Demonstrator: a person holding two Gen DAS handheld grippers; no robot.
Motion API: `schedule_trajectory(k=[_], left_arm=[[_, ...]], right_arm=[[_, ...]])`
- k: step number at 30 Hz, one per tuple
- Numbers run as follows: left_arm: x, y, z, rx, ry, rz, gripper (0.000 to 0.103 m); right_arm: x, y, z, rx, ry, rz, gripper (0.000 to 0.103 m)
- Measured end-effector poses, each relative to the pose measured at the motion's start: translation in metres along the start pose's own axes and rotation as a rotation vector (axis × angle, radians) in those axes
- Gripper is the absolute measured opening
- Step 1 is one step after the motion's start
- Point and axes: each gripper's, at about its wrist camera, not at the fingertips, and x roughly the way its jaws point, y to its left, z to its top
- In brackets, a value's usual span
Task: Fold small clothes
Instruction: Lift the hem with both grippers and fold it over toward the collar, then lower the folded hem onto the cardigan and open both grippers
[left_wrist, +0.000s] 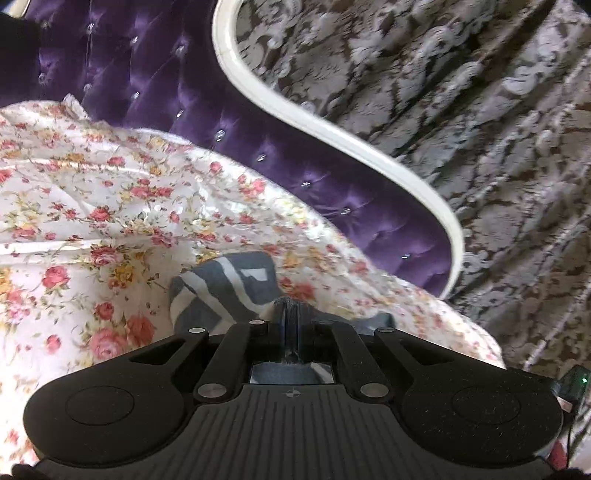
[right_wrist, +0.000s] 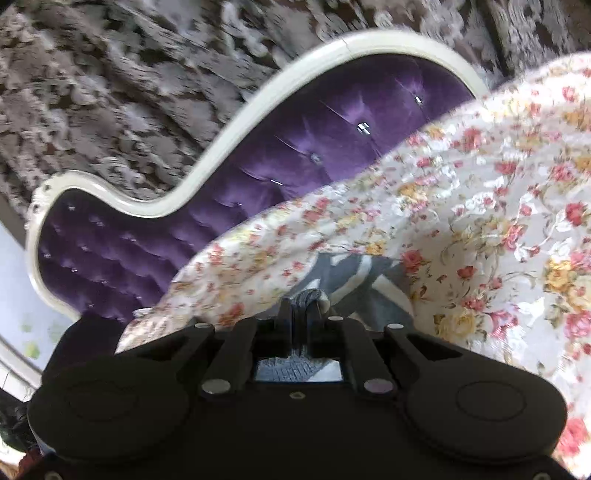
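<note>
One small garment (left_wrist: 225, 288), grey with white stripes, lies on the floral bedspread (left_wrist: 110, 206) close in front of both cameras, and it is the only piece of clothing in view. In the left wrist view it bunches up just beyond the left gripper (left_wrist: 291, 314), whose jaws are pressed together on a fold of the grey cloth at the garment's near right edge. In the right wrist view the same garment (right_wrist: 354, 273) spreads away to the far right of the right gripper (right_wrist: 304, 314), whose jaws are likewise pinched tight on a rolled edge of the fabric. So two grippers hold one garment, each at a different edge. The bedspread, white with pink and yellow roses, runs under the garment and fills the near ground. Beyond it rises one purple tufted headboard (left_wrist: 155, 85) studded with shiny buttons and framed by a curved white rim. Behind the headboard hangs a brown and grey patterned curtain (left_wrist: 461, 92).
</note>
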Motion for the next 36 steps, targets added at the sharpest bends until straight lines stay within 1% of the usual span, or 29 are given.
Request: schedule_trajectory(k=[5,9,10,11,12,14,15,16,17,19,21,22,25,28,31,34,35,36], left_arm=[[0.03,0.014,0.004,-0.021,0.018,0.04,0.005],[0.048,0.022,0.006,-0.009,0.04,0.077,0.006],[0.051,0.024,0.006,-0.008,0.043,0.085,0.006],[0.052,0.026,0.007,-0.009,0.042,0.09,0.007],[0.054,0.027,0.008,-0.009,0.043,0.095,0.01],[0.054,0.028,0.012,-0.005,0.039,0.111,0.01],[0.052,0.027,0.014,0.006,0.032,0.117,0.015],[0.048,0.024,0.016,0.024,0.02,0.123,0.028],[0.041,0.02,0.017,0.048,0.001,0.128,0.031],[0.032,0.009,0.018,0.095,-0.019,0.134,0.032],[0.023,-0.004,0.015,0.159,-0.027,0.137,0.035],[0.02,-0.013,0.01,0.206,-0.021,0.14,0.036],[0.015,-0.036,-0.01,0.332,0.016,0.138,0.038],[0.017,-0.049,-0.035,0.407,0.069,0.116,0.038],[0.023,-0.054,-0.054,0.459,0.11,0.104,0.038],[0.03,-0.048,-0.064,0.497,0.128,0.137,0.038],[0.032,-0.042,-0.065,0.488,0.138,0.144,0.038],[0.033,-0.037,-0.065,0.476,0.145,0.146,0.038]], right_arm=[[0.032,-0.015,0.001,0.031,0.024,-0.034,0.014],[0.049,-0.025,-0.001,0.058,0.037,-0.039,0.015],[0.052,-0.027,0.0,0.071,0.035,-0.038,0.018],[0.055,-0.031,0.0,0.087,0.033,-0.033,0.018],[0.056,-0.033,0.0,0.098,0.03,-0.024,0.019],[0.054,-0.033,0.0,0.104,0.012,-0.012,0.029],[0.051,-0.03,0.002,0.082,-0.008,-0.024,0.044],[0.046,-0.026,0.003,0.049,-0.031,-0.039,0.056],[0.04,-0.022,0.004,0.009,-0.063,-0.053,0.06],[0.029,-0.016,0.007,-0.035,-0.103,-0.063,0.06],[0.019,-0.007,0.009,-0.087,-0.123,-0.065,0.06],[0.016,-0.002,0.008,-0.117,-0.122,-0.066,0.06],[0.016,0.016,0.001,-0.229,-0.069,-0.049,0.06],[0.027,0.039,-0.016,-0.381,0.011,-0.049,0.06],[0.039,0.063,-0.037,-0.557,0.072,-0.047,0.06],[0.052,0.077,-0.054,-0.644,0.131,-0.017,0.059],[0.057,0.08,-0.058,-0.662,0.154,-0.025,0.059],[0.067,0.083,-0.062,-0.694,0.177,-0.052,0.059]])
